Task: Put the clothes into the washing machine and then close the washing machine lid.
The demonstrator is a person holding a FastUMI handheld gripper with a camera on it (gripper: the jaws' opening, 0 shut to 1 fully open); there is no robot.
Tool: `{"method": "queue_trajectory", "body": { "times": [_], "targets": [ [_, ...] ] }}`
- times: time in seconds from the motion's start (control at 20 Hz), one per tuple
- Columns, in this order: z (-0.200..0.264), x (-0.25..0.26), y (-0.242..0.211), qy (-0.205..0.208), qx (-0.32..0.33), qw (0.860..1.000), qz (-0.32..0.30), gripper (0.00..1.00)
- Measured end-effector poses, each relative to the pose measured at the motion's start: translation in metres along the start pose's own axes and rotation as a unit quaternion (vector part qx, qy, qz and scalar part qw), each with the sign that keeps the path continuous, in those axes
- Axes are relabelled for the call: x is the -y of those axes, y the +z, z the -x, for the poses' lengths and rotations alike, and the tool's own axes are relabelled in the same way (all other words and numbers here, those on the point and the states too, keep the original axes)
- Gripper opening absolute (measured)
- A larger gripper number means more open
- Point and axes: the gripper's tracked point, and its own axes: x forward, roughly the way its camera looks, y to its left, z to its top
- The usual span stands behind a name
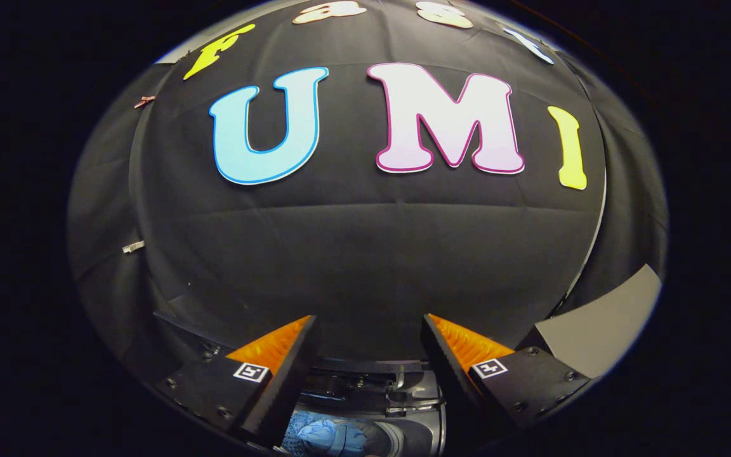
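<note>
1. Gripper (372, 355) held high, fingers spread wide apart, nothing between them, aimed level at the booth wall (365, 254).
2. Fingers (276, 362) angled inward toward each other, square markers (250, 372) on both bases.
3. Washer (397, 406) low between the fingers, just below their tips, top open, dark rim and back panel visible.
4. Clothes (321, 435), a crumpled blue bundle, inside the washer opening, toward its left side, close under the left finger.
5. No contact between fingers and clothes or washer; both apart from the tips.
6. Lid position: cannot tell.
7. Grey flat board (600, 324) just beyond the right finger, tilted up toward the right, at the foot of the wall.
8. Black cloth wall straight ahead, past the washer, creased across its middle.
9. Two small clips (134, 246) pinned to the cloth on the left side, well apart from the gripper, one high, one lower.
</note>
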Motion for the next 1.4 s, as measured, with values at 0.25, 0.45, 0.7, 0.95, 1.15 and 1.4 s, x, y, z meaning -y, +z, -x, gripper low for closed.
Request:
{"method": "queue_trajectory", "body": {
  "times": [0.25, 0.45, 0.7, 0.95, 1.15, 1.4],
  "targets": [
    [0.037, -0.001, -0.018, -0.002, -0.016, 1.0, 0.0, 1.0],
    [0.065, -0.002, -0.037, -0.003, -0.024, 1.0, -0.004, 0.99],
    [0.085, -0.02, -0.084, 0.034, -0.074, 0.996, -0.027, 0.99],
    [0.098, -0.034, -0.1, 0.042, -0.078, 0.996, -0.01, 0.99],
    [0.117, -0.04, -0.089, 0.052, -0.055, 0.997, 0.013, 0.99],
    [0.152, -0.04, -0.058, 0.076, -0.005, 0.997, 0.019, 0.99]
  ]
}}
